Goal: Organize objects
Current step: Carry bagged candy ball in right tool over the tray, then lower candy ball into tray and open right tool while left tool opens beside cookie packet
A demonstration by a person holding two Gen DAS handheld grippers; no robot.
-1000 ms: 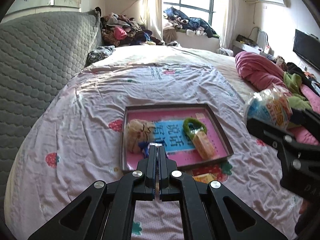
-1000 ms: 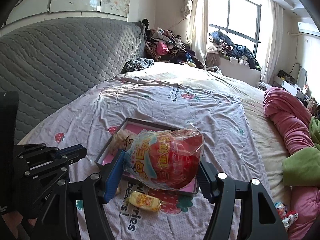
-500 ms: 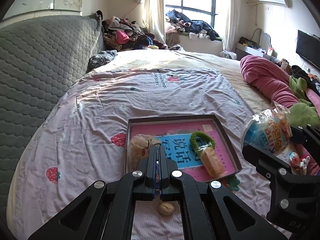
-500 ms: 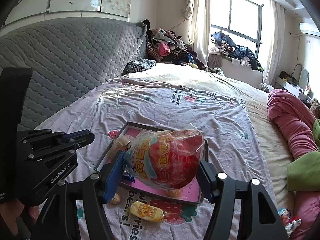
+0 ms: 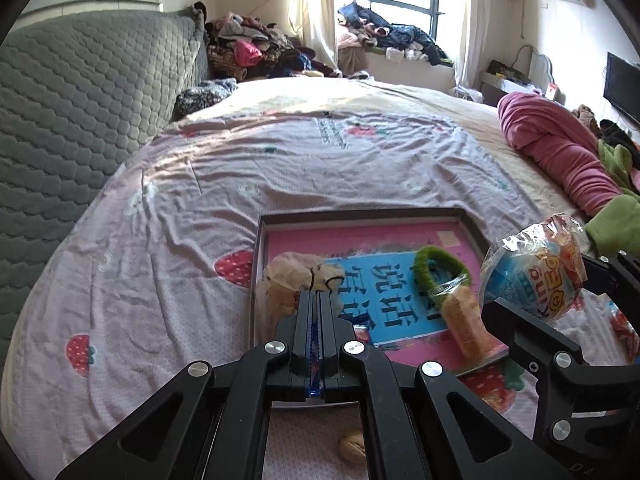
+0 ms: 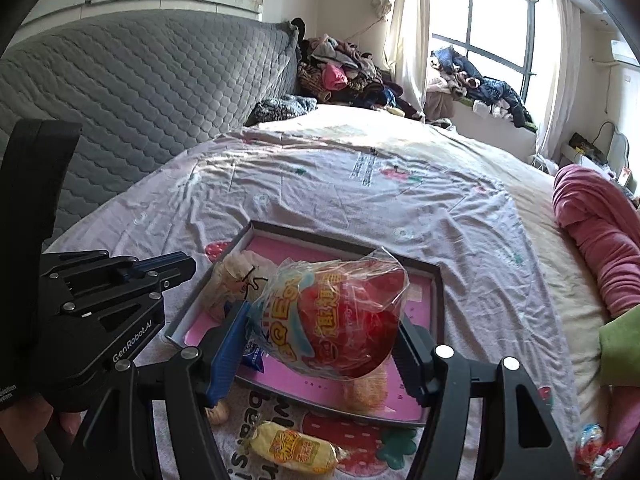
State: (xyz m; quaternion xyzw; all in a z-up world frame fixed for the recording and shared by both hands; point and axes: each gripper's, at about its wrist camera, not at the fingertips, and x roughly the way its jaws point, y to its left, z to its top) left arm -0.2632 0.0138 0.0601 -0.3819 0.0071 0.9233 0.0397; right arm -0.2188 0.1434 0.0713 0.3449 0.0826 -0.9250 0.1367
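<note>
A shallow pink-lined box (image 5: 362,214) (image 6: 344,243) lies on the bed. In it are a crumpled pale bag (image 5: 288,280), a green ring (image 5: 438,270), a wrapped biscuit (image 5: 466,326) and a small blue packet (image 6: 253,356). My left gripper (image 5: 316,306) is shut and empty, just above the box's near left edge. My right gripper (image 6: 324,338) is shut on a plastic-wrapped red and blue snack bowl (image 6: 332,320) (image 5: 532,276), held over the box's near side. A yellow wrapped snack (image 6: 294,448) and a small round nut (image 5: 352,444) (image 6: 218,414) lie on the sheet in front of the box.
The bed has a strawberry-print sheet (image 5: 160,248). A grey quilted headboard (image 5: 60,120) runs along the left. A pink blanket (image 5: 560,160) and green cloth (image 6: 620,344) lie on the right. Small wrapped sweets (image 6: 596,448) lie at the near right. Clothes are piled by the window (image 5: 384,36).
Both grippers have pulled back toward me and risen a little. The left gripper stays shut; a round nut now shows on the sheet below it. The right gripper still holds the snack bowl.
</note>
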